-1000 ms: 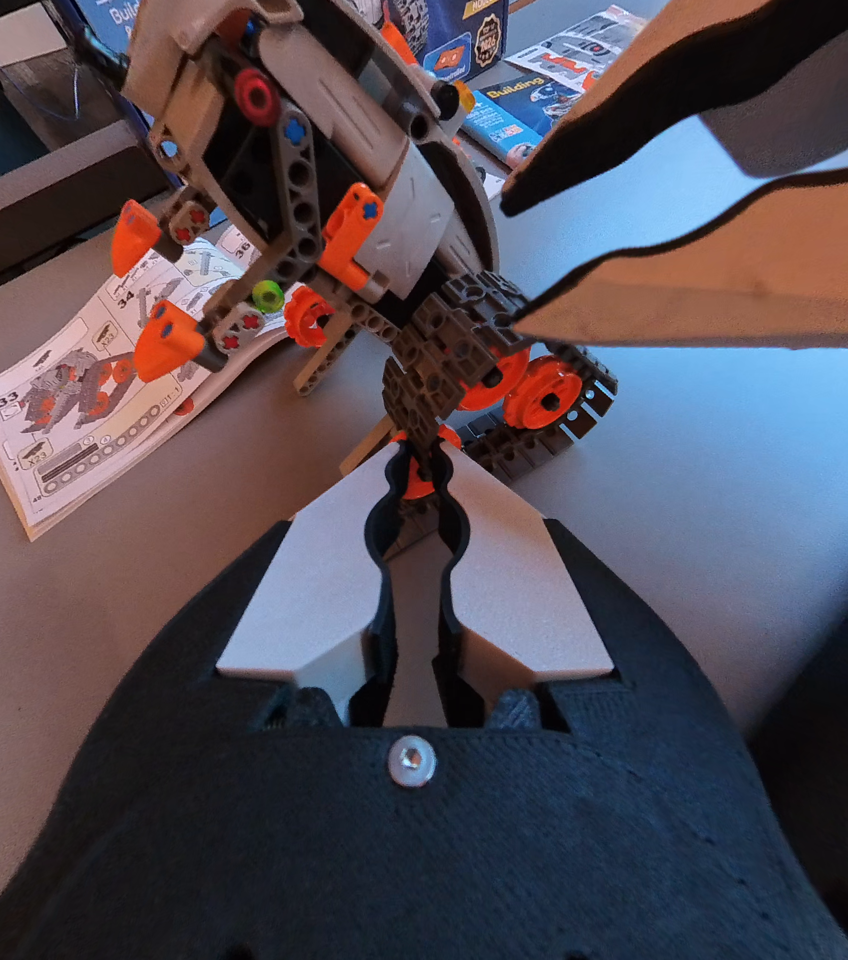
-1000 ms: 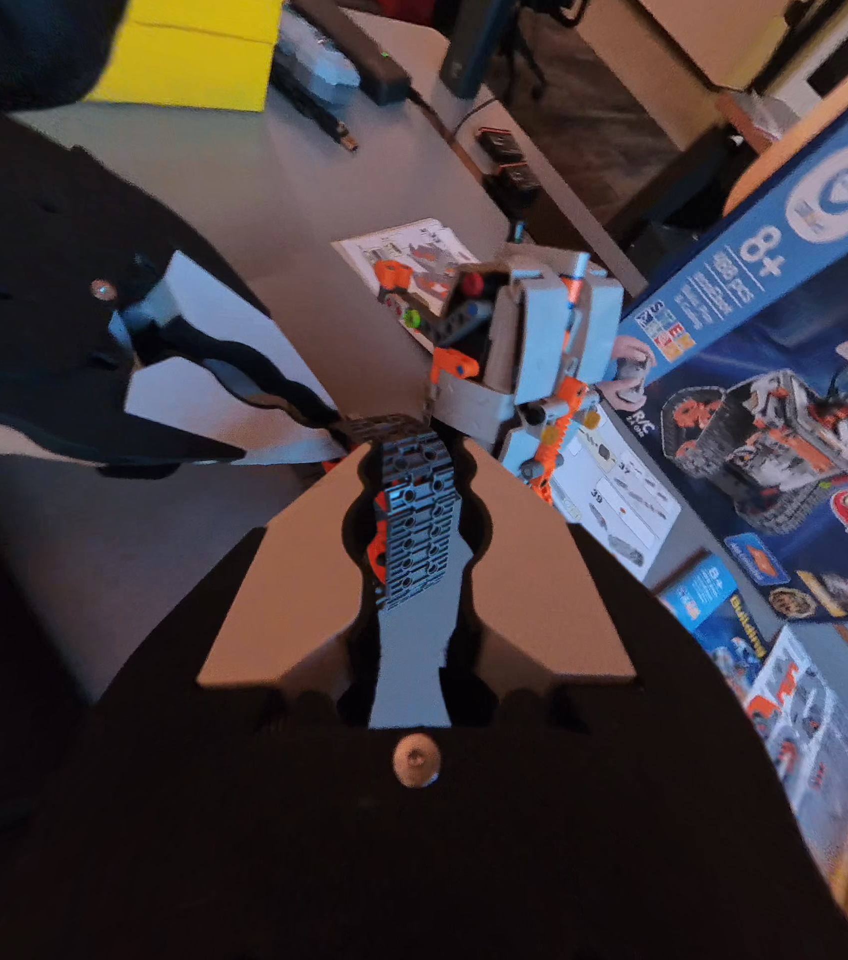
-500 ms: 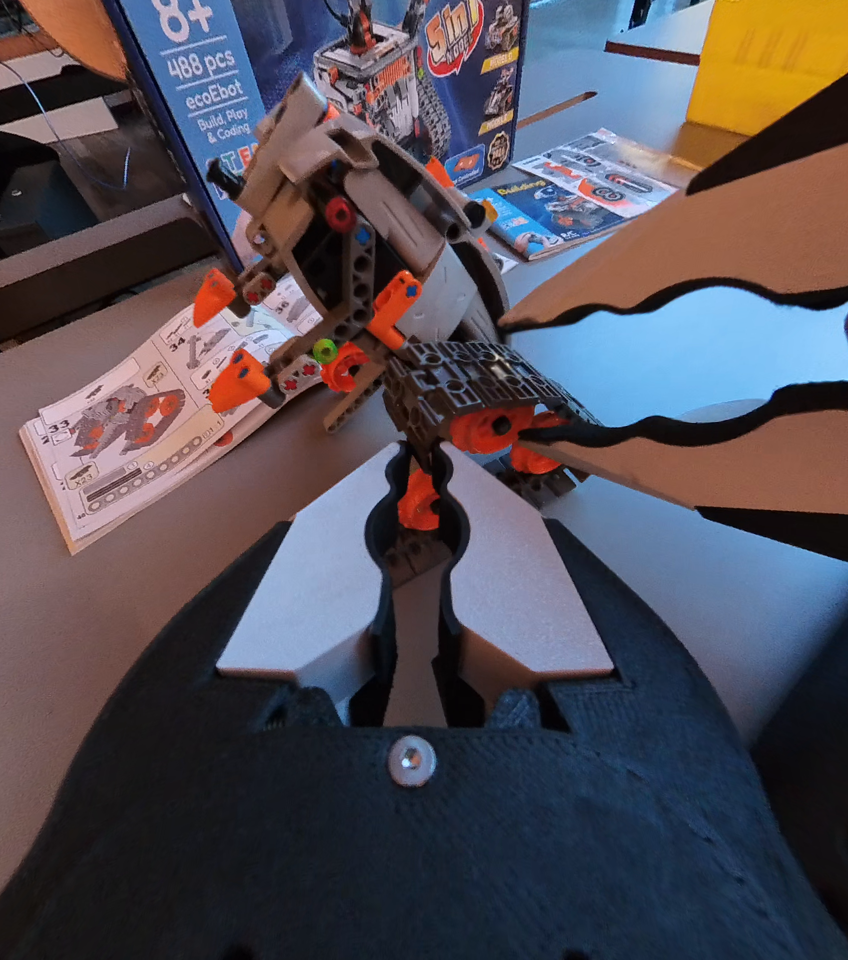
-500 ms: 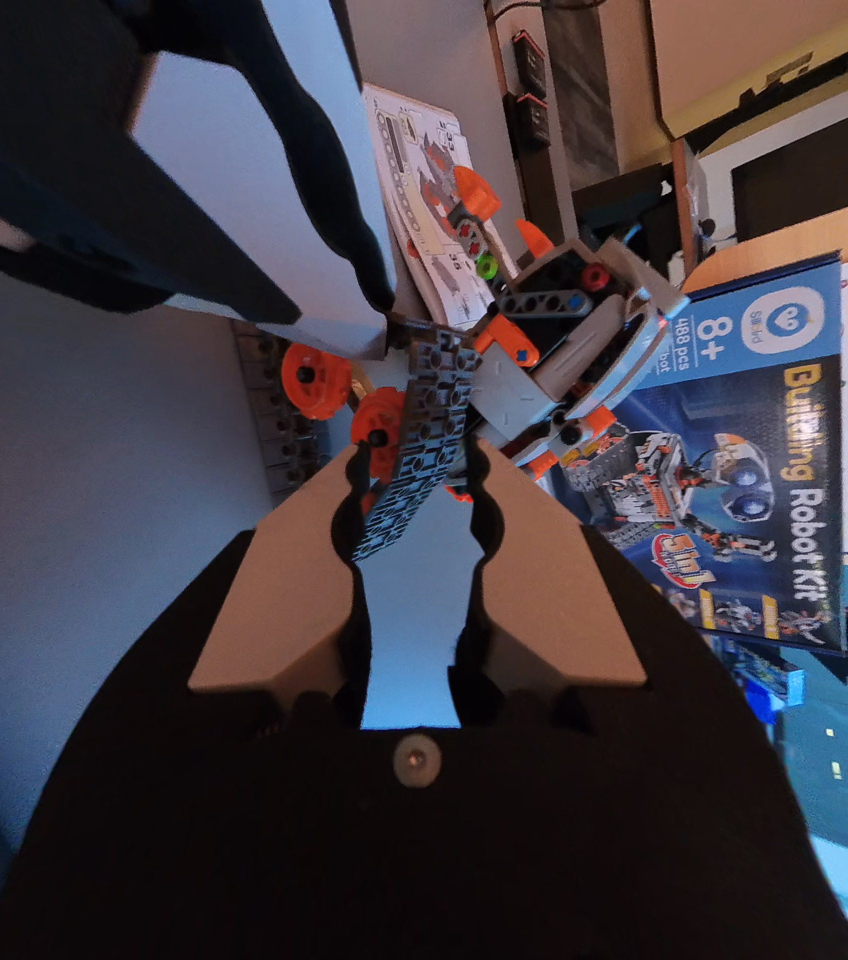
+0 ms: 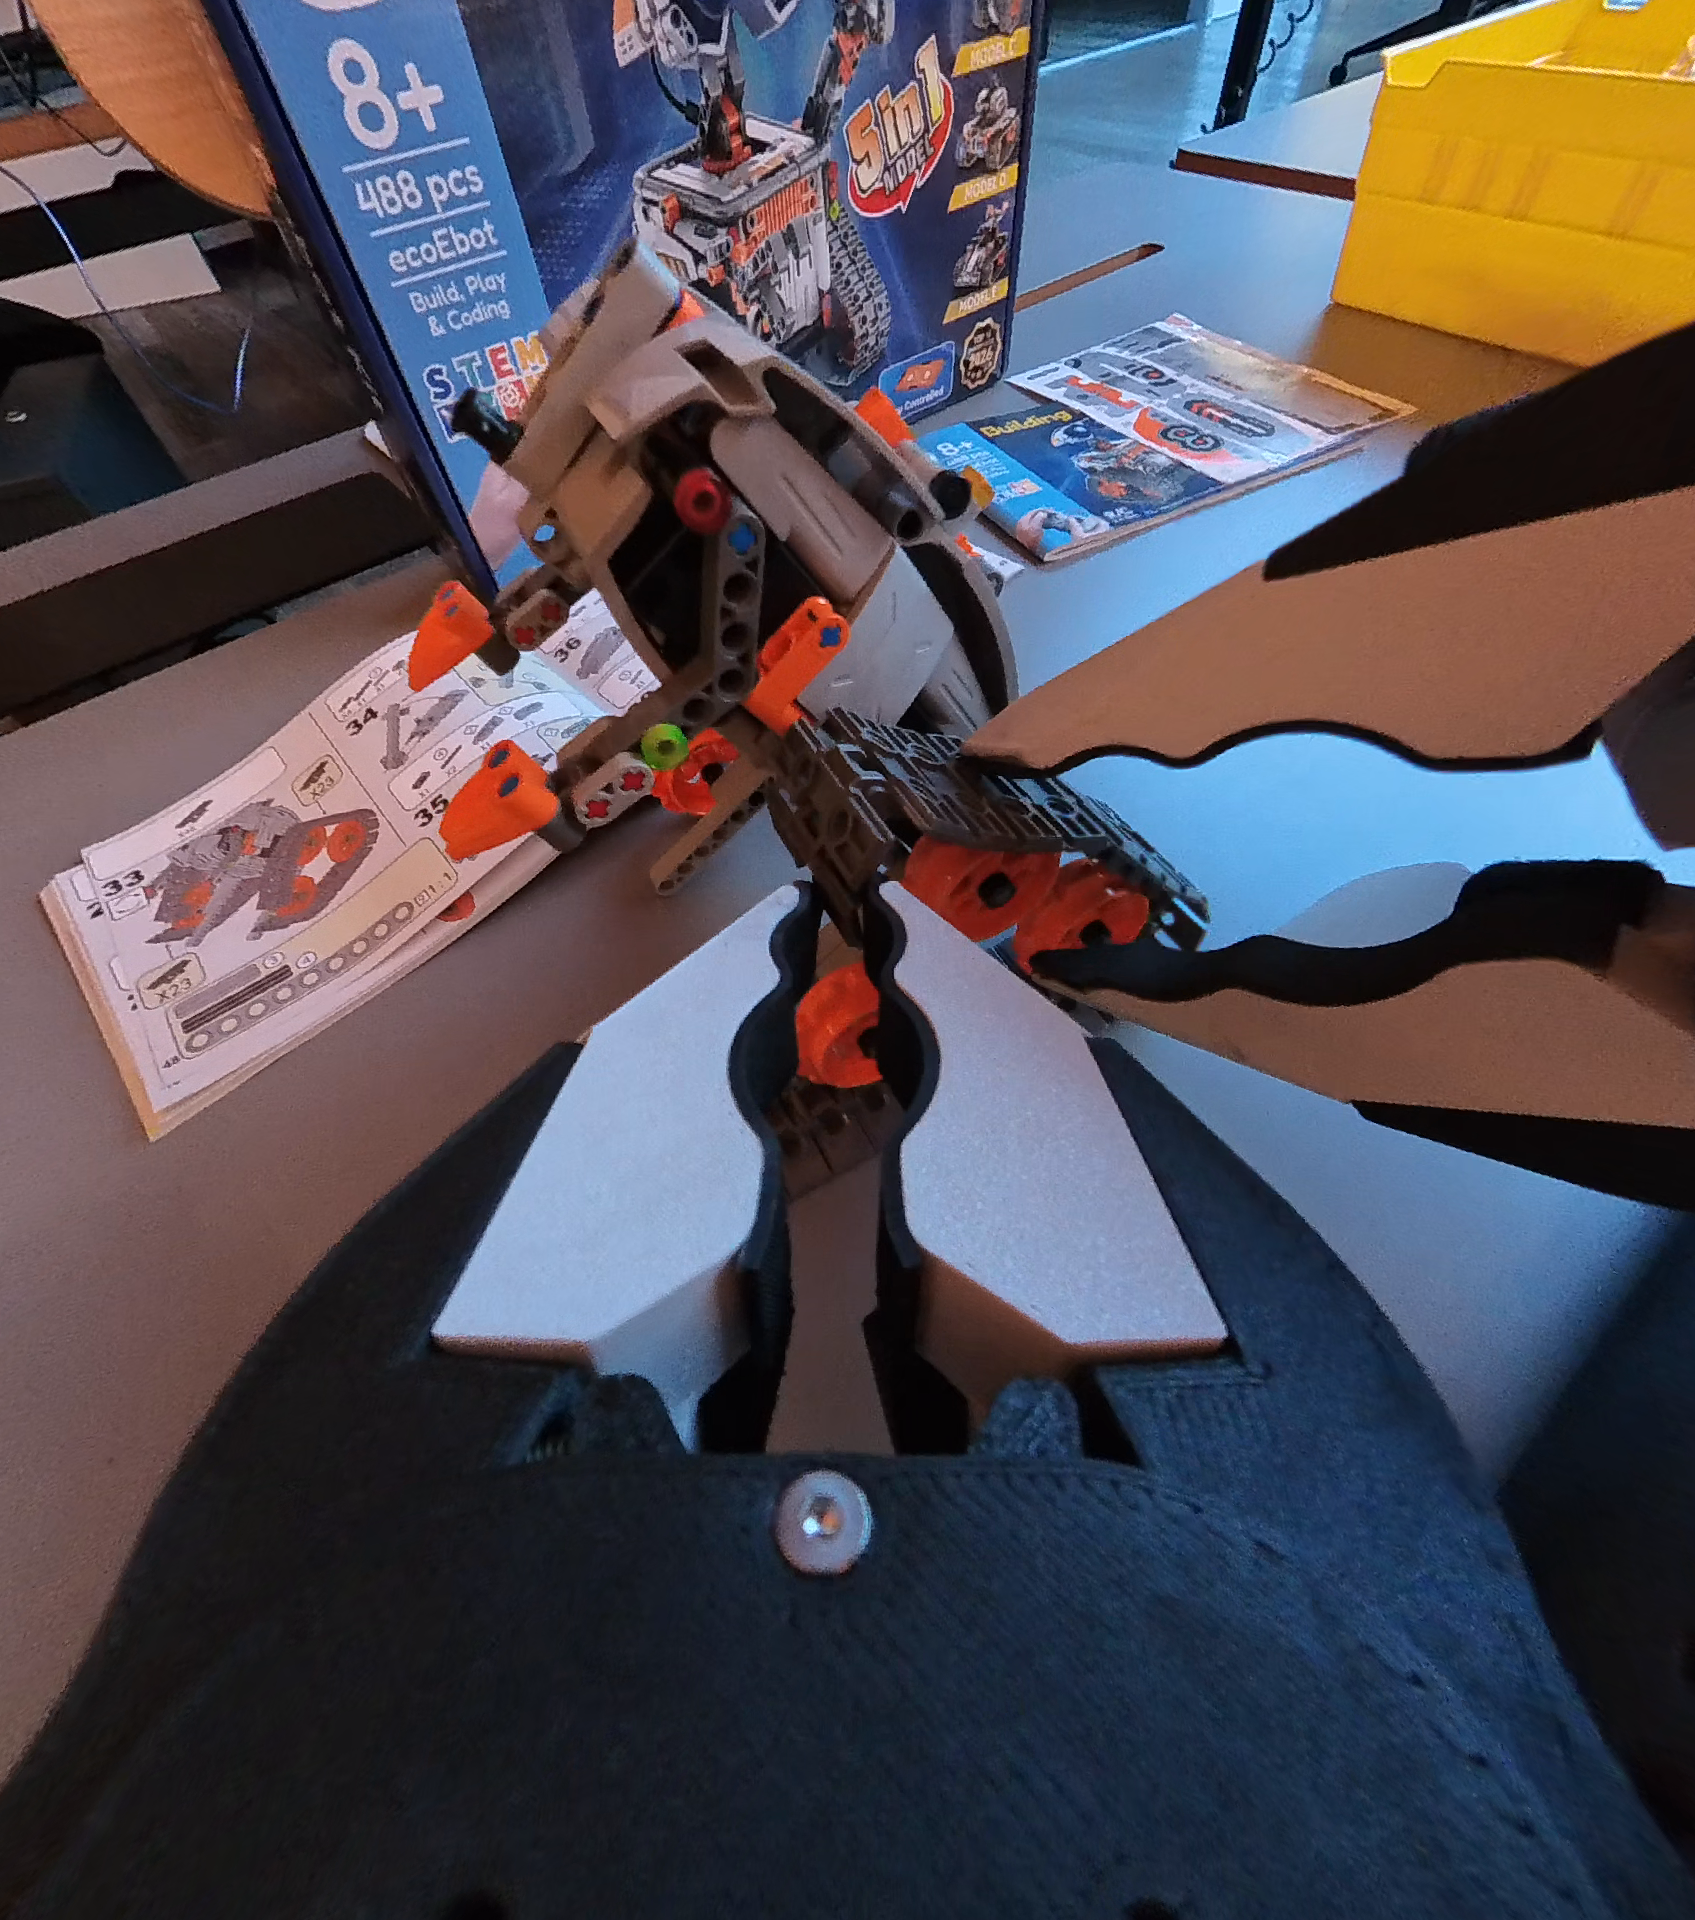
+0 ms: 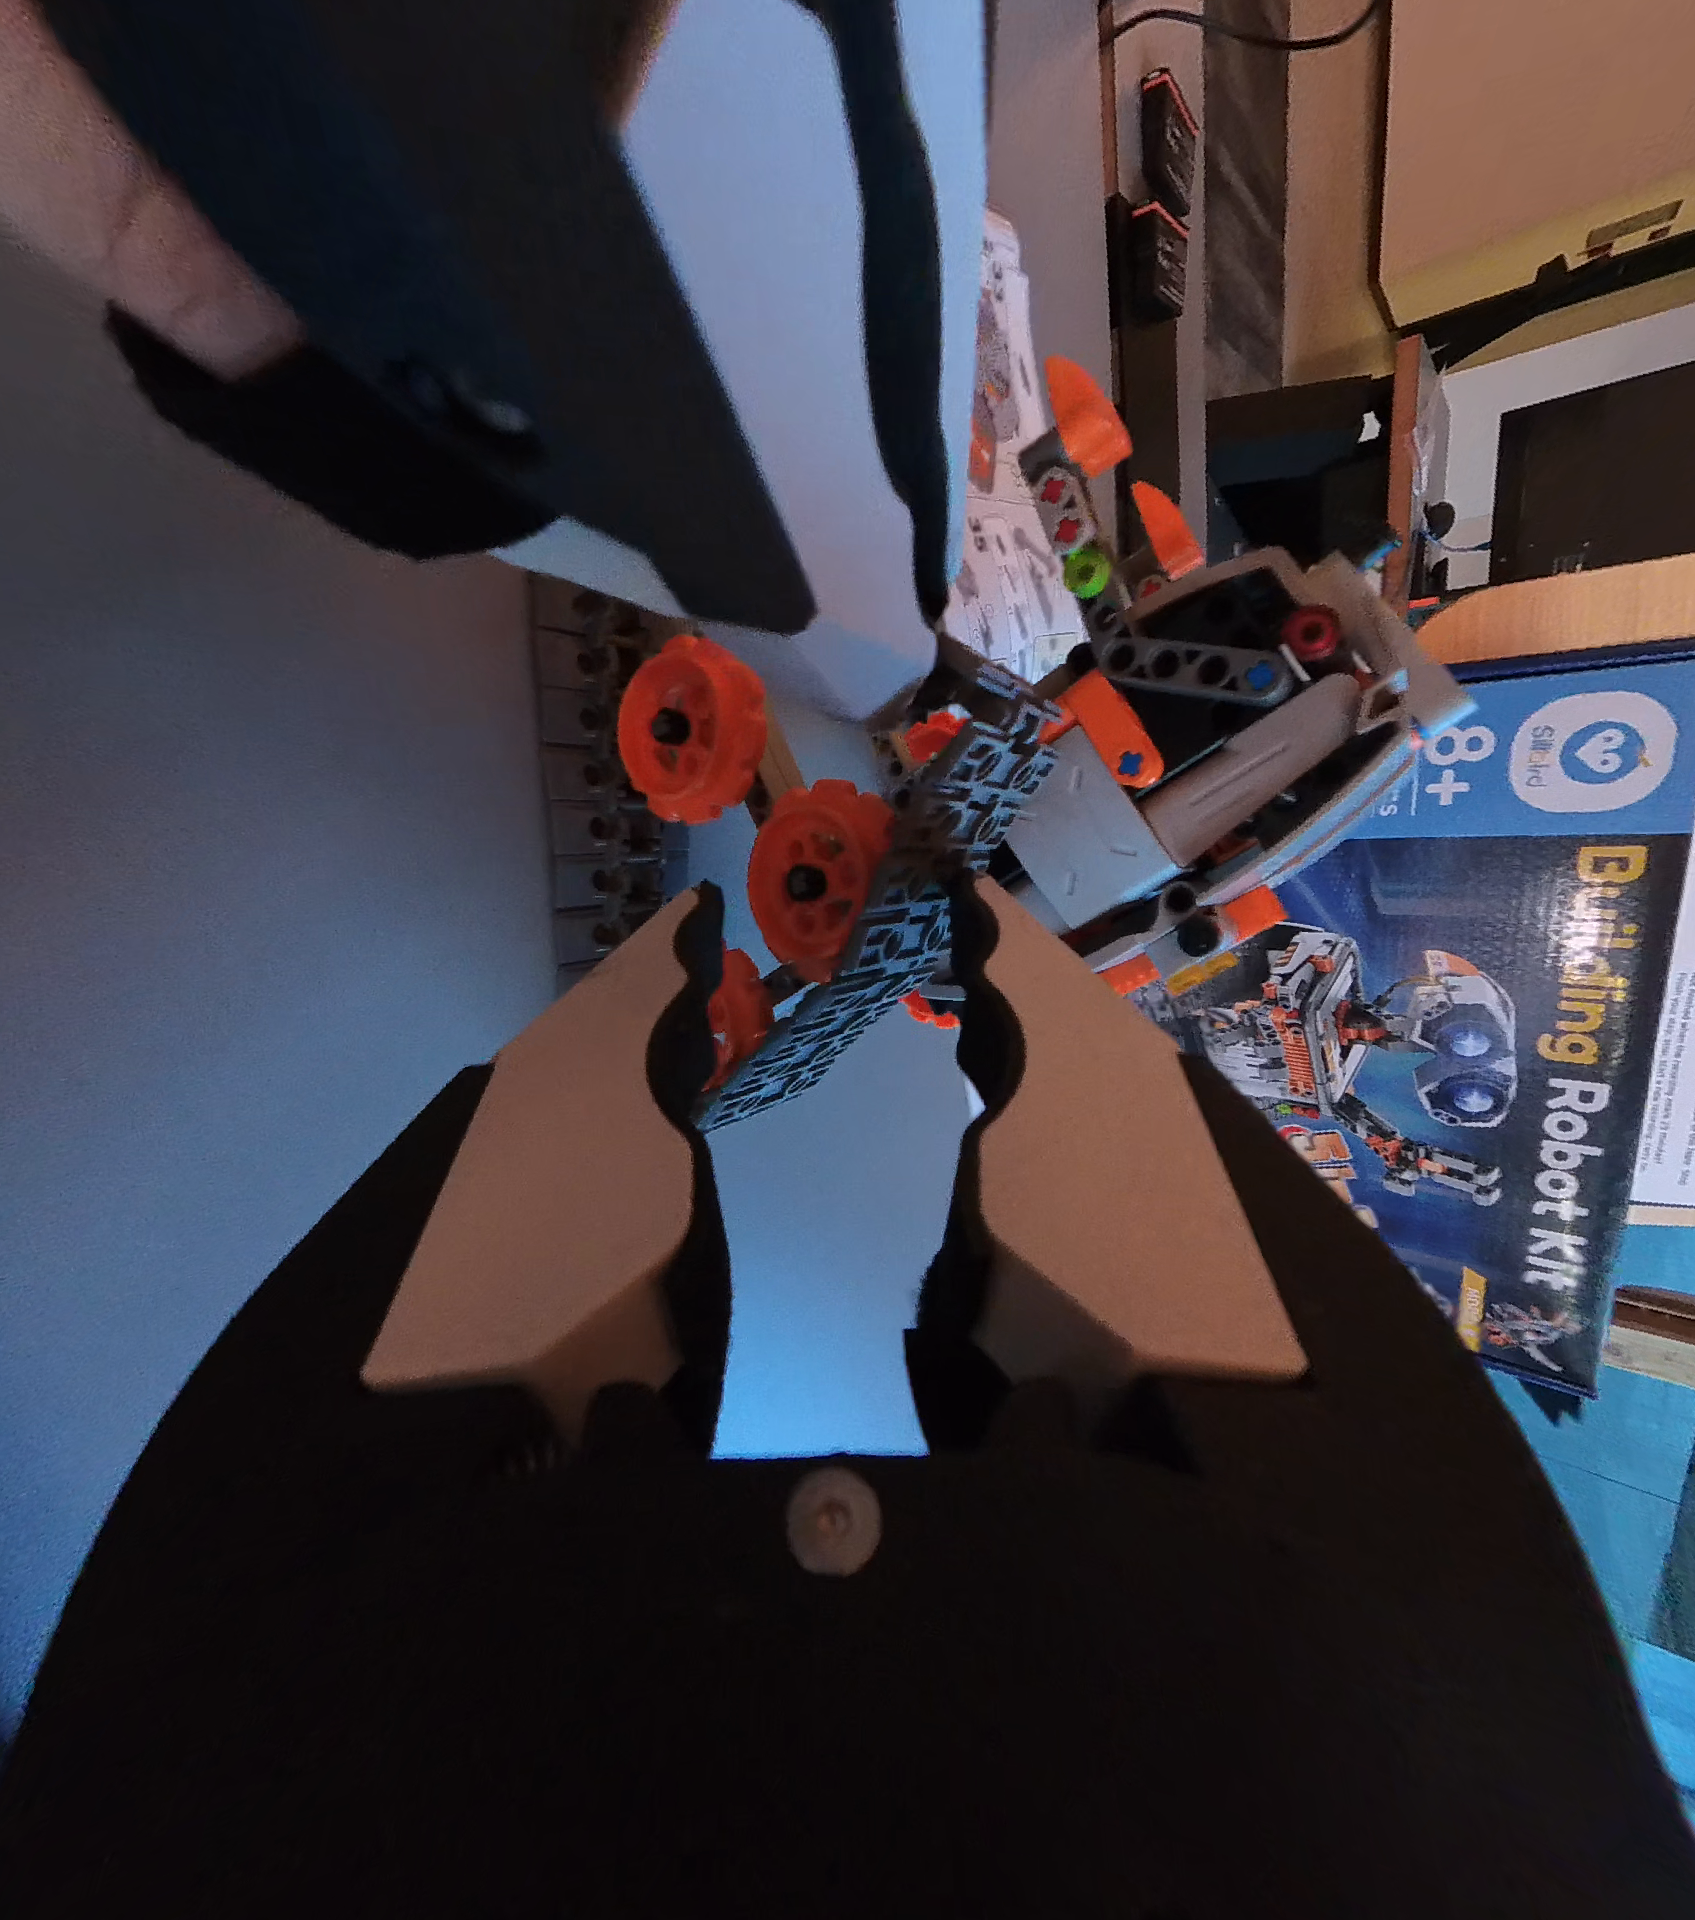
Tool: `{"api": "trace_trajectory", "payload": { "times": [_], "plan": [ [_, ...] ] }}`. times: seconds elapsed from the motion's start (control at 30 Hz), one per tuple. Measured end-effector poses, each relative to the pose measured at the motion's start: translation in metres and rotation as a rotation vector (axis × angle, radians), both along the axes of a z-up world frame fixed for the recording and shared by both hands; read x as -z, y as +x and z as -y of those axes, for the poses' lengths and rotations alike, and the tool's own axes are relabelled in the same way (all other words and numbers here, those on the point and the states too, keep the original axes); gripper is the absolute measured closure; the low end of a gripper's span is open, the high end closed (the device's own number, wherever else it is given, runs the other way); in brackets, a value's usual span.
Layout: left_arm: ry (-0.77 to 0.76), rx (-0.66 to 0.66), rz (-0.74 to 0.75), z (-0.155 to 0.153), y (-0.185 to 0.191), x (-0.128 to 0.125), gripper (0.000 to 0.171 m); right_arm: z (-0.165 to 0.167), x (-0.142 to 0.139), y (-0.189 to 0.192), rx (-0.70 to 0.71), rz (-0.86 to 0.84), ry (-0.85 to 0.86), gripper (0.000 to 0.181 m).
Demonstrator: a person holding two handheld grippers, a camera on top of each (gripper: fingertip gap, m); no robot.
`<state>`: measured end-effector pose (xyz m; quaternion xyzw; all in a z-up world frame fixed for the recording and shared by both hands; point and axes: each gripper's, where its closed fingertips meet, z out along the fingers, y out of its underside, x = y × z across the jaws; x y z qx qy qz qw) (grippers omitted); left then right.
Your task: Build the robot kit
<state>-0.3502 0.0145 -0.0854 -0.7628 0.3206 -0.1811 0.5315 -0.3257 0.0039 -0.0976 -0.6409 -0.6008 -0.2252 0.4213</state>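
Note:
A grey toy robot model [image 5: 718, 540] with orange claws and a dark track [image 5: 978, 810] on orange wheels is held tilted above the grey table [image 5: 95, 1299]. My left gripper [image 5: 838, 914] is shut on the near end of the track, with an orange wheel [image 5: 838, 1039] between its fingers. My right gripper [image 5: 1014, 857] comes in from the right, jaws spread above and below the track's other end. In the right wrist view my right gripper [image 6: 832, 904] is open around the track [image 6: 936, 831], its fingertips touching it. The model [image 6: 1238, 727] lies beyond, and my left gripper [image 6: 931, 623] reaches in from above.
An open instruction booklet [image 5: 282, 873] lies left of the model. The blue kit box [image 5: 718, 156] stands behind it and also shows in the right wrist view [image 6: 1445, 1039]. Leaflets [image 5: 1165, 436] lie at the back right, beside a yellow bin [image 5: 1570, 177]. A loose track strip [image 6: 583, 779] lies on the table. Both grippers' tips are close together, under 4 cm apart.
My right gripper's jaws have spread from shut on the track to wide around it, and it has rolled. The model has tilted down and away. My left gripper stays shut.

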Motion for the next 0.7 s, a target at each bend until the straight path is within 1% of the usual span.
{"api": "trace_trajectory", "payload": {
  "times": [0.1, 0.27, 0.37, 0.5, 0.6, 0.7],
  "plan": [
    [-0.012, 0.017, 0.003, 0.000, 0.000, 0.000, 0.165, -0.001, 0.002, 0.000, -0.003, 0.031, 0.024, 0.135],
    [-0.061, 0.041, -0.030, 0.000, -0.005, 0.009, 0.165, 0.000, 0.004, -0.002, -0.010, -0.003, 0.014, 0.133],
    [-0.051, 0.050, -0.048, 0.000, -0.006, 0.010, 0.165, 0.000, 0.004, -0.004, -0.010, -0.001, 0.020, 0.132],
    [-0.096, 0.084, -0.095, 0.003, -0.010, 0.024, 0.164, 0.000, 0.005, -0.004, -0.011, -0.001, 0.014, 0.131],
    [-0.148, 0.080, -0.103, 0.004, -0.020, 0.034, 0.170, -0.001, 0.006, -0.005, -0.012, -0.003, 0.019, 0.131],
    [-0.207, 0.007, -0.111, -0.002, -0.039, 0.043, 0.171, -0.001, 0.006, -0.003, -0.008, 0.008, 0.021, 0.131]
  ]
}}
